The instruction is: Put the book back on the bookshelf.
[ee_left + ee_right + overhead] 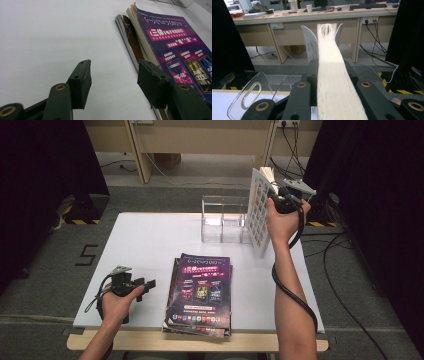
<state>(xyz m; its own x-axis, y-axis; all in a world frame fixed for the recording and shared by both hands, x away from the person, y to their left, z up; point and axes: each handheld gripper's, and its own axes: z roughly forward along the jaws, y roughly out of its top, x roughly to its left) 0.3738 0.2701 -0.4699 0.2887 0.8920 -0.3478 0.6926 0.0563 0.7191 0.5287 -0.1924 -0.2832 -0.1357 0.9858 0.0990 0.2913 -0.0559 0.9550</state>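
Note:
My right gripper point(274, 196) is shut on a thick white book point(259, 215), held upright above the table's back right, just right of a clear acrylic file holder point(222, 220). In the right gripper view the book's page edge point(332, 82) runs between the jaws of that gripper point(333, 65), its covers fanning apart at the far end. A stack of magazines with a purple cover point(200, 292) lies at the front middle of the white table point(150, 240). My left gripper point(147, 285) rests open on the table left of the stack point(175, 50), nothing between its jaws point(113, 72).
The acrylic holder point(252, 92) has upright dividers and stands at the table's back edge. Cables point(345, 285) trail over the floor on the right. A wooden desk point(200, 140) stands behind, with dark curtains at both sides. A taped "5" point(86, 255) marks the floor at left.

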